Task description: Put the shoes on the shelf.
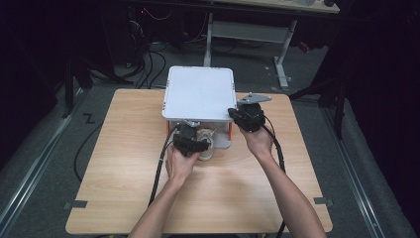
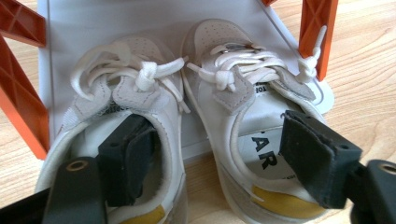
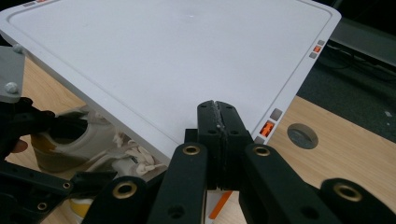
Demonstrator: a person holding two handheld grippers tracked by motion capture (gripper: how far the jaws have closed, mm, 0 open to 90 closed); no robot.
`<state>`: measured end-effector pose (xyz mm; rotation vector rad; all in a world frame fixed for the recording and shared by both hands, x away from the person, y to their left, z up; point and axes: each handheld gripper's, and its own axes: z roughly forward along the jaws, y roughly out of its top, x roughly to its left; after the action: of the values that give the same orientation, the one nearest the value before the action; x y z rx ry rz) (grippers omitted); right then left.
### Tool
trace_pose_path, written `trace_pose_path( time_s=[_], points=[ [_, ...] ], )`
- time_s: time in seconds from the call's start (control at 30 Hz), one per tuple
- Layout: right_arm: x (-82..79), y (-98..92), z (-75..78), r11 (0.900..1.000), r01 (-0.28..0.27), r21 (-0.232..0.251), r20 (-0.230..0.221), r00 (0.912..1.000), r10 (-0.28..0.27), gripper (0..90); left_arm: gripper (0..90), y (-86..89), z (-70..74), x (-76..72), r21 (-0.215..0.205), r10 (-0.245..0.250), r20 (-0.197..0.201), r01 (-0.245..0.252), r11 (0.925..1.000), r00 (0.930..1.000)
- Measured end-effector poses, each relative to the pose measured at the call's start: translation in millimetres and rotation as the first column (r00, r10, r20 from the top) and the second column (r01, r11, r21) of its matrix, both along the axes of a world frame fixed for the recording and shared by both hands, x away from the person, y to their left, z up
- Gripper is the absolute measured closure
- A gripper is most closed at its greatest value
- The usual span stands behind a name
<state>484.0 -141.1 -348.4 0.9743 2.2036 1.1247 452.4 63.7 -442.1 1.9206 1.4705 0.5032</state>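
A pair of white lace-up shoes [image 1: 206, 141] sits on the lower board of a small white rack with orange struts [image 2: 18, 102]. My left gripper [image 2: 219, 156] is open over the heels. One pad [image 2: 133, 154] is inside the left shoe [image 2: 126, 88] and the other pad [image 2: 317, 161] is inside the right shoe [image 2: 243, 79]. The shoes' inner walls lie between the pads, with no squeeze showing. My right gripper [image 3: 218, 114] is shut with nothing between its jaws. Its tips are at the front rim of the rack's top panel [image 3: 177, 56], near the right corner [image 1: 232, 113].
The rack [image 1: 198, 91] stands at the far middle of a wooden table [image 1: 124, 168]. Grey tape marks [image 1: 77, 204] sit near the table's front corners, and a round grey disc [image 3: 302, 136] lies in the tabletop right of the rack. Cables trail from both grippers toward the person.
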Motion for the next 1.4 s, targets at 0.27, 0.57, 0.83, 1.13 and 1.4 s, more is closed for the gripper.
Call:
trace_pose_path(
  time_s=[0.27,0.57,0.83,1.13,1.4],
  points=[
    [-0.7,-0.3,-0.9,1.000,-0.003,0.006,0.006,1.0000,0.003,89.8,20.0,7.1,0.9,-1.6,-0.062,-0.022,-0.017,0.021,0.9979,0.9996],
    [-1.9,1.4,-0.9,1.000,-0.002,-0.018,0.021,0.9998,0.002,89.8,26.0,2.3,1.4,0.6,-0.055,-0.001,-0.047,-0.002,0.9985,0.9989],
    [-2.3,1.6,-1.1,1.000,-0.003,-0.023,0.027,0.9996,0.003,89.8,38.0,1.9,4.5,-9.5,-0.004,-0.017,-0.025,0.017,0.9998,0.9996],
    [-2.7,2.8,-1.3,1.000,0.001,-0.030,0.034,0.9994,0.000,89.8,52.0,4.9,6.7,-6.2,0.001,-0.040,-0.065,0.040,0.9992,0.9971],
    [-2.8,3.0,-1.5,0.999,-0.002,-0.033,0.039,0.9992,0.004,89.8,33.4,9.0,18.8,-16.4,-0.032,-0.037,0.041,0.038,0.9987,0.9985]
  ],
)
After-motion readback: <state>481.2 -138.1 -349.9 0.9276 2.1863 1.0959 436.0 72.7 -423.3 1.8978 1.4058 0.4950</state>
